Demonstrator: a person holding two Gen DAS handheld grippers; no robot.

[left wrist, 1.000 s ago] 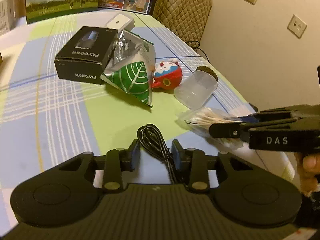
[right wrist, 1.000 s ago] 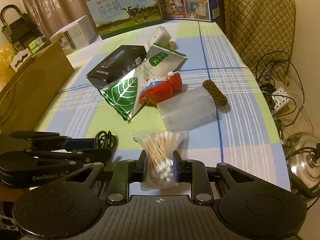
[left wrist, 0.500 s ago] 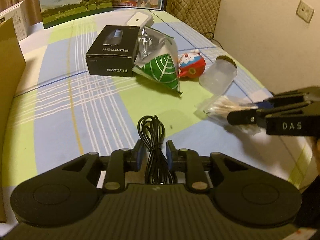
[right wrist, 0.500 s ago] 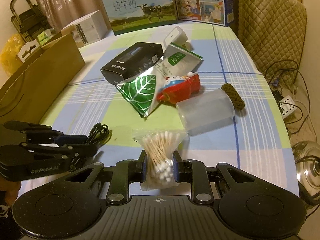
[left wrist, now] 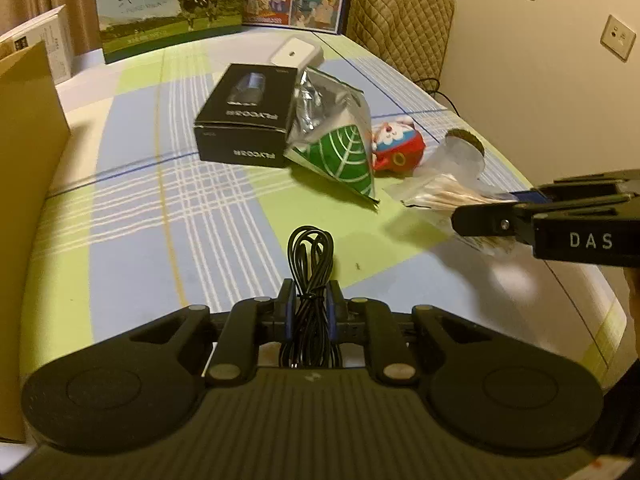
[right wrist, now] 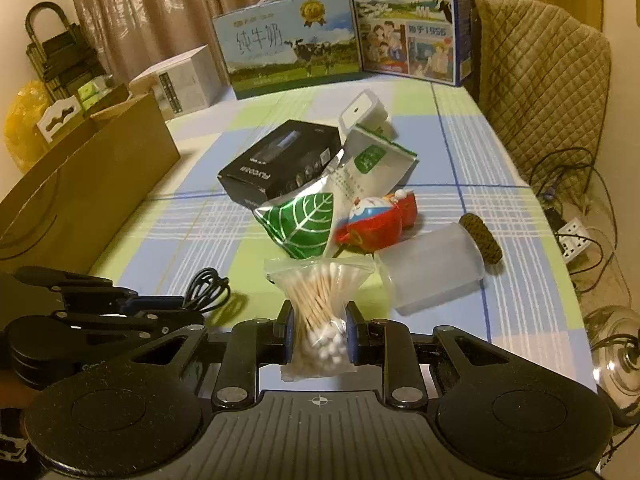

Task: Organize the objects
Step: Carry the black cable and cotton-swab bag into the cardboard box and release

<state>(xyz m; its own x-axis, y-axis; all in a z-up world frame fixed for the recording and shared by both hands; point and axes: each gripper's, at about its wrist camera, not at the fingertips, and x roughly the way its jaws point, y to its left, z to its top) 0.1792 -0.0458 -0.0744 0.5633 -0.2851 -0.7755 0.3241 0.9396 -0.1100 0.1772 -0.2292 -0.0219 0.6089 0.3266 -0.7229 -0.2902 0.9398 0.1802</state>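
Observation:
My left gripper [left wrist: 311, 300] is shut on a coiled black cable [left wrist: 311, 256] and holds it above the checked tablecloth; the cable also shows in the right wrist view [right wrist: 208, 286]. My right gripper [right wrist: 318, 324] is shut on a clear bag of cotton swabs [right wrist: 320, 300], lifted off the table; that bag also shows in the left wrist view [left wrist: 444, 200]. On the table lie a black box [left wrist: 244, 120], a green leaf pouch [left wrist: 340, 144], a red Doraemon toy [left wrist: 396, 148] and a frosted jar [right wrist: 432, 276] on its side with a woven lid.
A brown paper bag [right wrist: 80, 196] stands at the left of the table. Milk cartons [right wrist: 288, 40] stand at the far edge, with a white box [right wrist: 184, 80] beside them. A small white case [left wrist: 296, 52] lies behind the black box. A quilted chair [right wrist: 540, 92] is at the right.
Both grippers have risen and pulled back, carrying the cable and the swab bag up off the table. The left jaws have closed tighter on the cable.

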